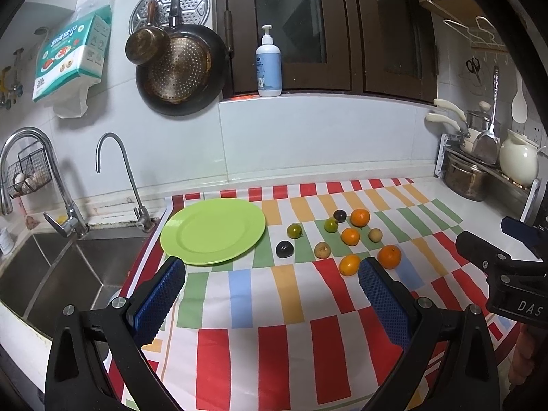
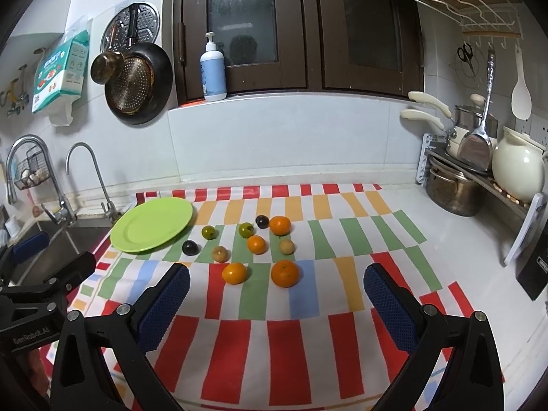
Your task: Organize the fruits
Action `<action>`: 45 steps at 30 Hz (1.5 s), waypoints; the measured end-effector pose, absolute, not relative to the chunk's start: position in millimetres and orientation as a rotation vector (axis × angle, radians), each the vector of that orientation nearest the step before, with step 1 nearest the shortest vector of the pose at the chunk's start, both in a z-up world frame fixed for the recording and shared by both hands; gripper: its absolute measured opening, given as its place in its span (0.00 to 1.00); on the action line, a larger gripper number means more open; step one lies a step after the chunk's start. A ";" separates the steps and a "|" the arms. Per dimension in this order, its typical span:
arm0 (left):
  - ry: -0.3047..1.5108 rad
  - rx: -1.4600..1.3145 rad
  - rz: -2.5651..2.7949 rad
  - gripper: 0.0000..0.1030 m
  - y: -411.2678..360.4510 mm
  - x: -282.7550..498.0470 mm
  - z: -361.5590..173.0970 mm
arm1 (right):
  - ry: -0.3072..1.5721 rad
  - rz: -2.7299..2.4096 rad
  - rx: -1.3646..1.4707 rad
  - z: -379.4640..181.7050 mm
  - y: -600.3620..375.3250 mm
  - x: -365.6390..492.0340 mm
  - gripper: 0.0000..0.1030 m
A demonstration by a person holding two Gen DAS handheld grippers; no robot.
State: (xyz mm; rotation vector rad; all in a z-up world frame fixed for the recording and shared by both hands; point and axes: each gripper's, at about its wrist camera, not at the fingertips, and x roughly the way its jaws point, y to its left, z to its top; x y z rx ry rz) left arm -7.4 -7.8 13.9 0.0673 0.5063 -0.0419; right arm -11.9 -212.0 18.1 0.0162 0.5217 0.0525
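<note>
Both grippers, left gripper (image 1: 272, 274) and right gripper (image 2: 276, 284), are hovering wide open and empty, likely starting: next needing closing on nearest orange (image 2: 285, 273) for the green plate (image 2: 150, 224).

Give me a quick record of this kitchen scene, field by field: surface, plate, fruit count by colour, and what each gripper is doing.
surface: striped cloth on a white counter
plate: green plate, bare, at the cloth's left end beside the sink
fruit: ten loose on the cloth, right of the plate
orange fruits: four, e.g.
green fruits: two, e.g.
dark fruits: two, e.g.
tan fruits: two, e.g.
left gripper: open, holding nothing
right gripper: open, holding nothing
</note>
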 end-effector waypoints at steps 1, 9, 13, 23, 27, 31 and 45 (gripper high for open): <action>0.506 0.067 -0.041 1.00 -7.7 -7.2 13.9 | 0.520 0.053 0.015 18.4 -211.9 -12.0 0.99; 0.496 0.063 -0.048 1.00 -4.6 -7.8 14.8 | 0.511 0.060 0.010 20.3 -211.1 -11.7 0.99; 0.486 0.062 -0.054 1.00 -4.0 -8.5 15.3 | 0.509 0.063 0.011 20.6 -210.9 -11.4 0.99; 0.477 0.061 -0.053 1.00 -3.4 -8.2 16.2 | 0.509 0.063 0.010 20.3 -210.9 -11.6 0.99; 0.477 0.062 -0.054 1.00 -3.0 -7.6 16.4 | 0.506 0.064 0.007 22.2 -208.8 -9.9 0.99; 0.478 0.061 -0.054 1.00 -3.4 -7.9 16.2 | 0.506 0.065 0.007 22.8 -207.6 -8.6 0.99; 0.487 0.068 -0.069 1.00 -4.4 1.9 14.8 | 0.516 0.071 0.002 20.4 -203.9 -2.1 0.99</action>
